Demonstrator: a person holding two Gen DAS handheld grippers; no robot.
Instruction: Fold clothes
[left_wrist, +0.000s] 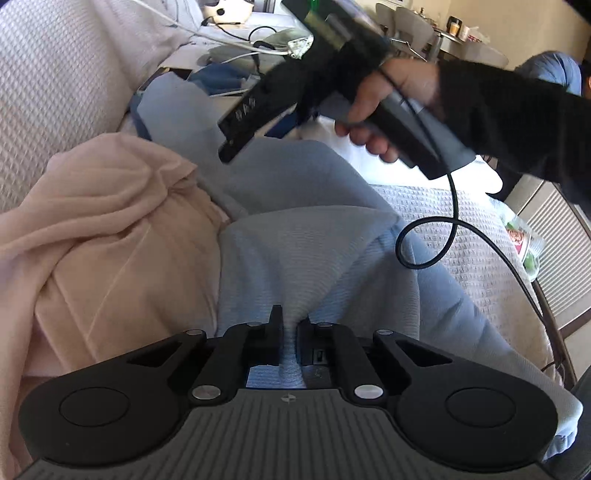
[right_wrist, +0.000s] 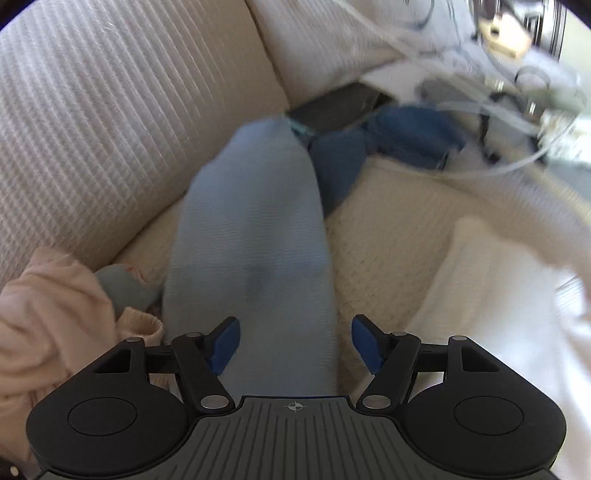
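Cream waffle-weave sofa cushions (right_wrist: 110, 110) carry the laundry. Across them lies the light blue garment (right_wrist: 251, 229), its long axis running away from the right wrist camera toward the backrest, a pink garment (left_wrist: 110, 236) just beside it. Left gripper (left_wrist: 290, 332) — fingers pinched together on a bunched blue fold. Right gripper (right_wrist: 293, 345) — blue pads (right_wrist: 364, 345) spread wide, straddling the cloth.
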